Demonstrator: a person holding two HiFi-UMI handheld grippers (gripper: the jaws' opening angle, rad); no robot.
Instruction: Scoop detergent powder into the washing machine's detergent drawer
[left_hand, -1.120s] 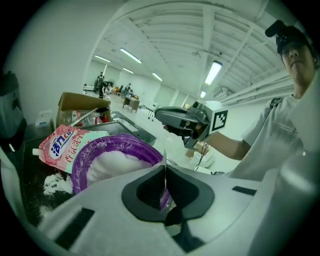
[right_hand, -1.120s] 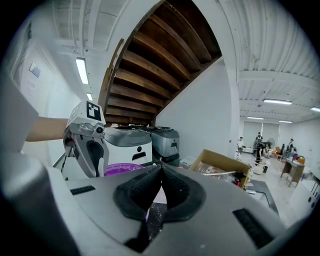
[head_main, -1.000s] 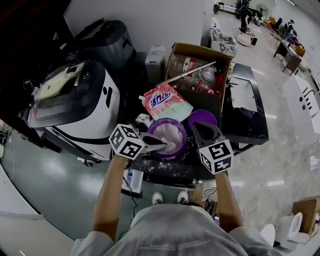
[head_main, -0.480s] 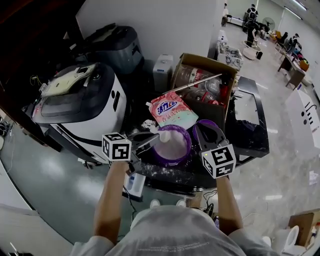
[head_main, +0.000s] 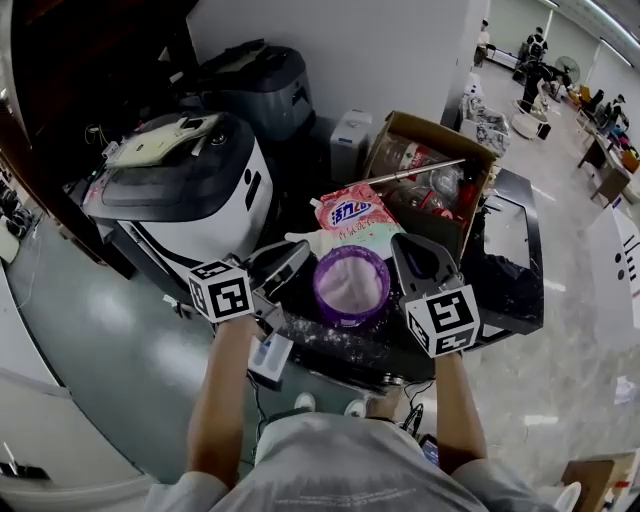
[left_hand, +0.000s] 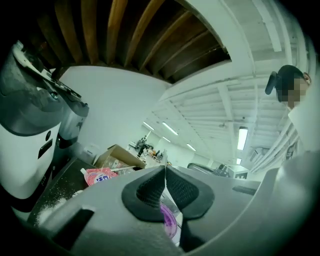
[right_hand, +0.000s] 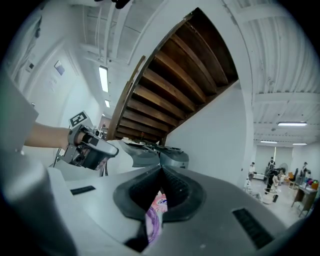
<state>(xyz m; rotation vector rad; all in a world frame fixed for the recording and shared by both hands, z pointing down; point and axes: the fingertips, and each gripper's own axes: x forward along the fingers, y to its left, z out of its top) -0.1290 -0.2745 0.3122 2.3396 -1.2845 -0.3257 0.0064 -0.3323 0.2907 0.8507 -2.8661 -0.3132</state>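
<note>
A purple bowl (head_main: 352, 285) of white detergent powder stands on the dark table (head_main: 500, 300). My right gripper (head_main: 415, 255) is at the bowl's right rim and is shut on it; the purple rim (right_hand: 151, 222) shows between its pads. My left gripper (head_main: 298, 255) is left of the bowl, lifted clear of it, and shut on the thin handle of a white scoop (head_main: 303, 240). The white and black washing machine (head_main: 190, 190) stands to the left. Its detergent drawer is not visible. A pink detergent bag (head_main: 355, 212) lies behind the bowl.
An open cardboard box (head_main: 430, 165) of bottles, with a metal rod across it, stands behind the bag. A dark second machine (head_main: 255, 85) stands by the wall. Spilled powder dusts the table's front (head_main: 330, 340). The grey floor (head_main: 80, 330) lies to the left.
My left gripper has lifted the scoop out of the bowl and moved it left, toward the washing machine. The right gripper has stayed on the bowl's rim.
</note>
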